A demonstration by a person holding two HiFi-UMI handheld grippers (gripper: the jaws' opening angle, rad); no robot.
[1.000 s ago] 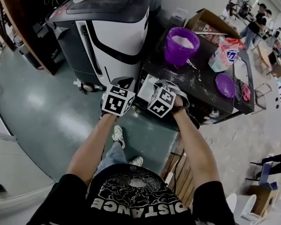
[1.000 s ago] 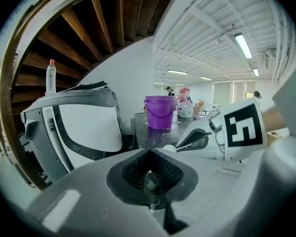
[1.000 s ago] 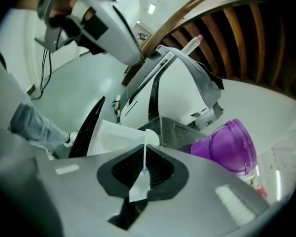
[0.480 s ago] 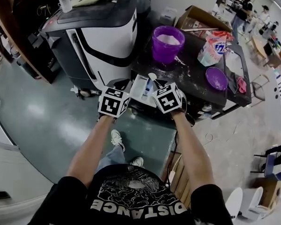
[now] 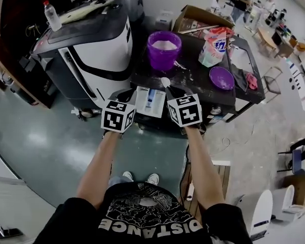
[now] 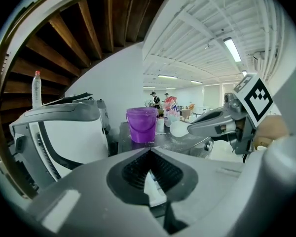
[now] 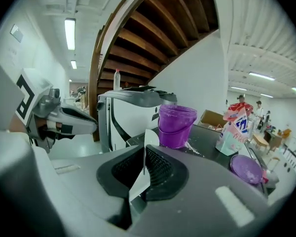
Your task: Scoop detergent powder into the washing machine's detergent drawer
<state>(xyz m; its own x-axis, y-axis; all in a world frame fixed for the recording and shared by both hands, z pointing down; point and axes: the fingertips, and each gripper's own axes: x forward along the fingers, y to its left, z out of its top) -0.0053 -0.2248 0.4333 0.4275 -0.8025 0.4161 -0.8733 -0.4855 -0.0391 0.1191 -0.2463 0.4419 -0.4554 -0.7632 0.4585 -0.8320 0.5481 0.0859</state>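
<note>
The white detergent drawer stands pulled out from the front of the black washing machine. My right gripper is shut on the thin handle of a white scoop, whose bowl hovers at the drawer's right edge. My left gripper is shut just left of the drawer; a white strip shows in the gap under its pads. A purple bucket of white powder sits on the machine's top behind the drawer.
A detergent bag and a purple lid lie on the powder-dusted top. A white-and-black machine with a bottle stands at the left. A cardboard box is behind; people stand far back.
The head view has shifted, so the whole scene sits lower and more to the left. Both grippers stay beside the drawer. The scoop's bowl now shows above the right gripper.
</note>
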